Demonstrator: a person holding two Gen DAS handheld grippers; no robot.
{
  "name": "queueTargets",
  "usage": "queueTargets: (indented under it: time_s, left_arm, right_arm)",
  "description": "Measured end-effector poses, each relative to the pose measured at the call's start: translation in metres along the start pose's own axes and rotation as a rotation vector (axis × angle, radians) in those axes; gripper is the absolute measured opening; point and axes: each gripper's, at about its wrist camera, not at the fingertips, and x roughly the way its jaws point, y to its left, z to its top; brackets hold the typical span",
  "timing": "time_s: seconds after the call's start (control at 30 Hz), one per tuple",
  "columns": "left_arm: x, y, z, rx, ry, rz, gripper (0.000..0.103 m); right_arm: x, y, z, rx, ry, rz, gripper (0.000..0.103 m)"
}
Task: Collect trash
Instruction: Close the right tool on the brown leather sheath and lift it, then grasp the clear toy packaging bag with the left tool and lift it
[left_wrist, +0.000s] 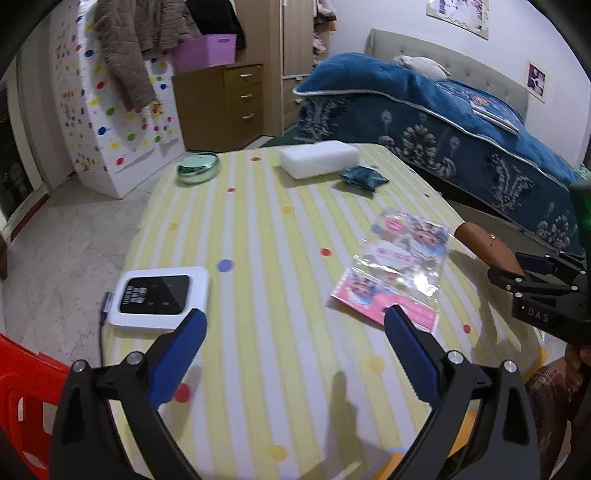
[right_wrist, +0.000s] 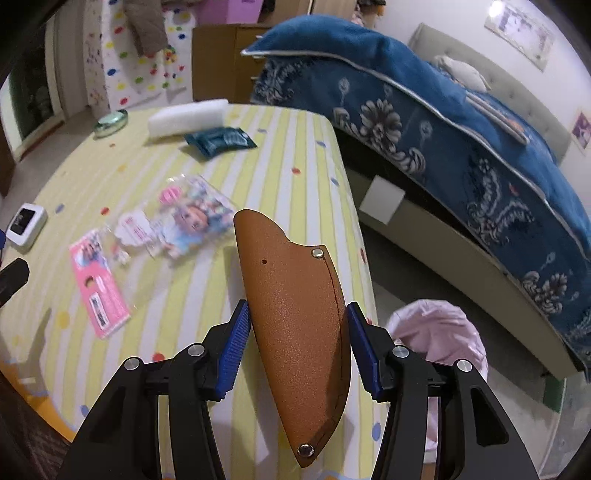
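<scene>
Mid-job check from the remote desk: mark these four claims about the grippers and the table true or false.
1. The right gripper holds a brown leather sheath. True.
2. The left gripper grips the pink toy packaging. False: its jaws are open and empty.
3. A white foam block lies at the table's far end. True.
4. The teal snack packet sits on the bed. False: it is on the striped tablecloth.
</scene>
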Motion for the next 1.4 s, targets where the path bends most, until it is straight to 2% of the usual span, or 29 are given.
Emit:
queueTargets:
  time_s: [0.2,0.4,0.57,0.7,0.8,0.87,0.9,0.93,1.0,1.13,1.23,1.4]
  left_arm:
    - [0.005,-0.006,-0.001,0.003,0.011,-0.015,0.094]
    - [0.011,-0.009,0.001,0.005,0.025,-0.022,0.094]
    - [0.023,-0.016,0.004,0.015,0.048,-0.069,0.09]
    - [0.039,-0.028,0.008,0.037,0.088,-0.103,0.076]
    - [0.05,-0.041,0.009,0.058,0.135,-0.142,0.06]
    - [0.051,-0.048,0.009,0.076,0.13,-0.132,0.053]
    - [0.051,-0.052,0.009,0.088,0.122,-0.127,0.043]
    - [0.051,-0.054,0.009,0.091,0.118,-0.119,0.024]
    - [0.051,-0.055,0.009,0.086,0.121,-0.127,0.003]
    - [0.029,-0.049,0.01,0.085,0.044,-0.109,0.001]
    - [0.007,-0.035,0.013,0.049,-0.003,-0.12,0.001]
    - [-0.019,-0.022,0.013,0.049,-0.036,-0.108,0.001]
  right_arm:
    - [-0.004,0.009,-0.002,-0.028,-0.016,0.041,0.053]
    - [0.01,0.02,0.004,-0.079,0.011,0.024,0.053]
    - [0.012,0.024,0.008,-0.111,0.012,0.013,0.053]
    - [0.013,0.022,0.007,-0.102,0.005,0.02,0.053]
    - [0.012,0.022,0.006,-0.09,-0.003,0.021,0.053]
    - [0.012,0.022,0.005,-0.086,-0.009,0.018,0.053]
    - [0.012,0.022,0.005,-0.083,-0.011,0.019,0.053]
    - [0.012,0.022,0.005,-0.08,-0.011,0.02,0.053]
    - [0.011,0.02,0.003,-0.073,-0.009,0.04,0.053]
    - [0.003,0.017,-0.004,-0.049,-0.011,0.072,0.053]
    - [-0.01,0.017,-0.008,-0.029,-0.032,0.101,0.053]
    - [-0.031,0.037,-0.014,-0.038,-0.064,0.204,0.053]
